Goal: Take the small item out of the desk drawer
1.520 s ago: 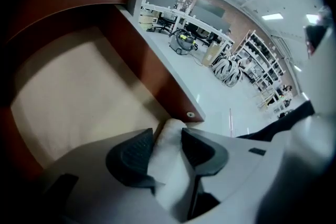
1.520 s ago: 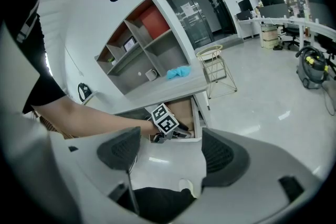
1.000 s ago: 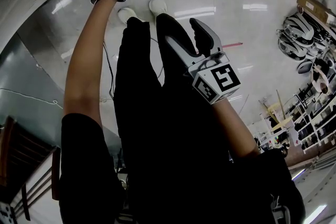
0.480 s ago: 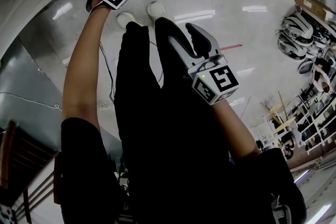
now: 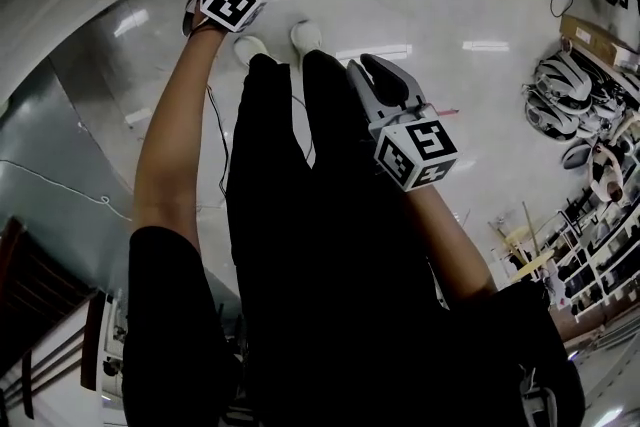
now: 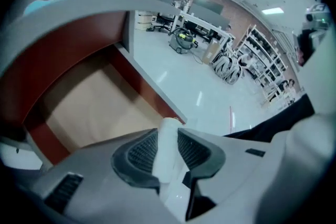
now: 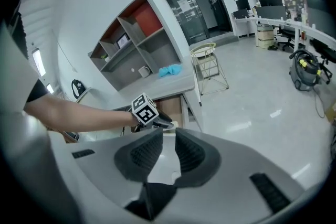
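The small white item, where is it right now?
In the left gripper view, the small white item is pinched between the pads of the left claw, just over the open drawer under the desk.

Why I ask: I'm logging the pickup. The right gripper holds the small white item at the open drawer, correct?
No. It is the left gripper that holds the small white item at the open drawer, as the left gripper view shows.

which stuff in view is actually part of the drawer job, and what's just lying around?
In the job:
left gripper, shut on the small white cylinder
open desk drawer

Lying about:
blue cloth
wire stool
vacuum cleaner
right gripper, empty, jaws just been closing
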`<state>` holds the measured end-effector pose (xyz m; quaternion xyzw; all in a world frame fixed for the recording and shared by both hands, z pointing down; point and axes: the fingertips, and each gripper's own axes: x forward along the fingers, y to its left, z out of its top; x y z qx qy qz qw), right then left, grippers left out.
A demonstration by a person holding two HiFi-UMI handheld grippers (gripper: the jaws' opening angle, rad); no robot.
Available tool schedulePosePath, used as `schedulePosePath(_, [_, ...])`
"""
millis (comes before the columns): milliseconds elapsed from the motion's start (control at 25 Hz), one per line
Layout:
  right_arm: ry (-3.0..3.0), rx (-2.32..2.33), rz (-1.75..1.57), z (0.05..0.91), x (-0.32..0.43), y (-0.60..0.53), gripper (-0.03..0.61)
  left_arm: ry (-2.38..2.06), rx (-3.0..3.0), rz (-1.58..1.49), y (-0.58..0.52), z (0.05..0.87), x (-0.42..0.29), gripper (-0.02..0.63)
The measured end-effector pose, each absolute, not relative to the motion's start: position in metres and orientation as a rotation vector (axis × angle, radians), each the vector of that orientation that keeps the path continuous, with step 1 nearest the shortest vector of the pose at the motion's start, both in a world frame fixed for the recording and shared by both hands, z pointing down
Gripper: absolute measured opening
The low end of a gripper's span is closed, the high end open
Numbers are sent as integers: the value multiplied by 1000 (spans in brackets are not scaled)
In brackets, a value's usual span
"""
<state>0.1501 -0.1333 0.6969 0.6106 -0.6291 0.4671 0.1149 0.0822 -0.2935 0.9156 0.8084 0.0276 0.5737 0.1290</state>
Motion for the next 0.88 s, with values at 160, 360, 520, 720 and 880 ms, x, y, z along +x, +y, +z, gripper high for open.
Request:
schedulePosePath(160, [-1883, 1763, 1347, 684, 150, -143, 37, -18, 2335, 1572, -301, 888, 78, 117])
schedulePosePath(360, [-1944, 1720, 1299, 661, 142, -157, 5, -84, 2393, 1536, -309, 852, 73, 117])
schedulePosePath(520, [-1988, 1702, 1256, 641, 137, -172, 0, -115, 2409, 1513, -313, 825, 68, 117])
schedulePosePath(720, [-2038, 1670, 1207, 617, 131, -186, 0, -128, 2408, 1502, -313, 800, 60, 117])
schedulePosePath(880, [-2075, 1612, 1172, 601, 126, -190, 0, -106, 2422, 1516, -305, 778, 59, 117])
